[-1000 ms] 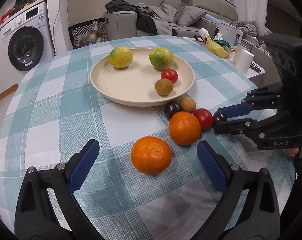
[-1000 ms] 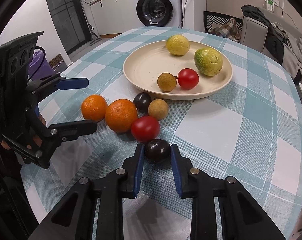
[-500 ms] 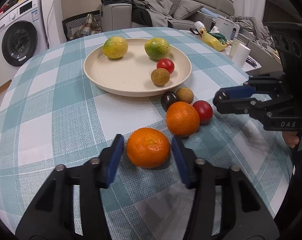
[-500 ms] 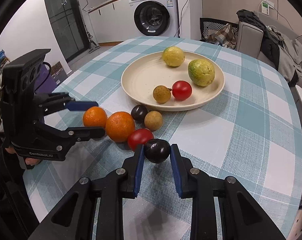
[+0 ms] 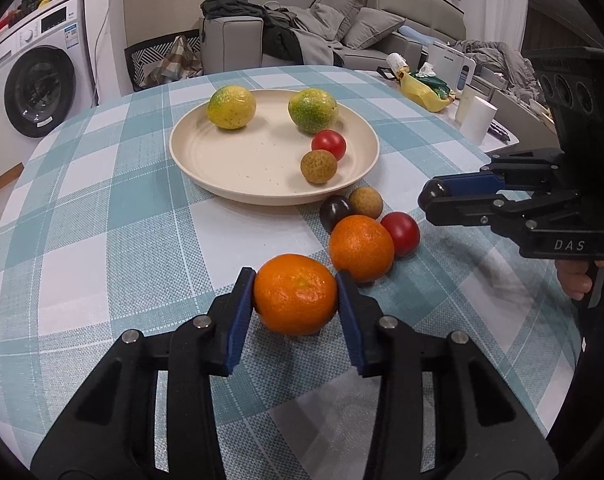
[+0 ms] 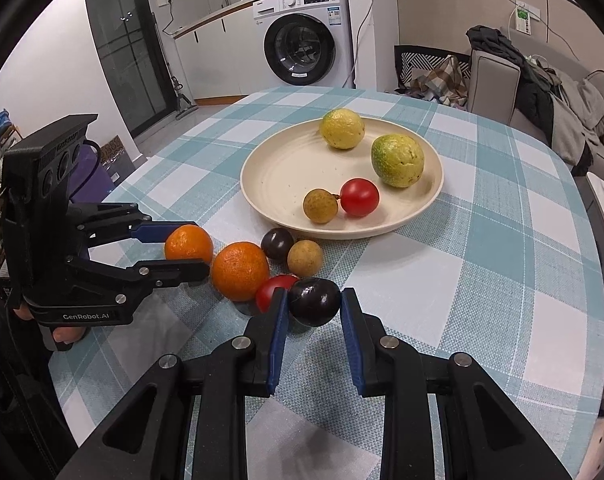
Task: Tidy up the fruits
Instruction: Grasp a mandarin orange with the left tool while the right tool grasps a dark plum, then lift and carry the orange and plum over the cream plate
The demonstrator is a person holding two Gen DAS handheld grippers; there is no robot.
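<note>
1. my left gripper (image 5: 296, 294) is clamped on the near orange (image 5: 295, 294), its jaws having just closed in on it. it sits just off the checked table (image 5: 102, 208), toward the near edge.
2. my right gripper (image 6: 313, 302) is pinched tight on a dark plum (image 6: 313, 301), held clear of the cloth.
3. the plate (image 5: 242, 188) sits mid-table with four fruits in already, so both loads probably go there.
4. worries: the other orange (image 5: 361, 248) and tomato (image 5: 400, 228) sit right next to my left fingers, so a sloppy lift could send them rolling to the edge. the plum is smooth and could squirt out.
</note>
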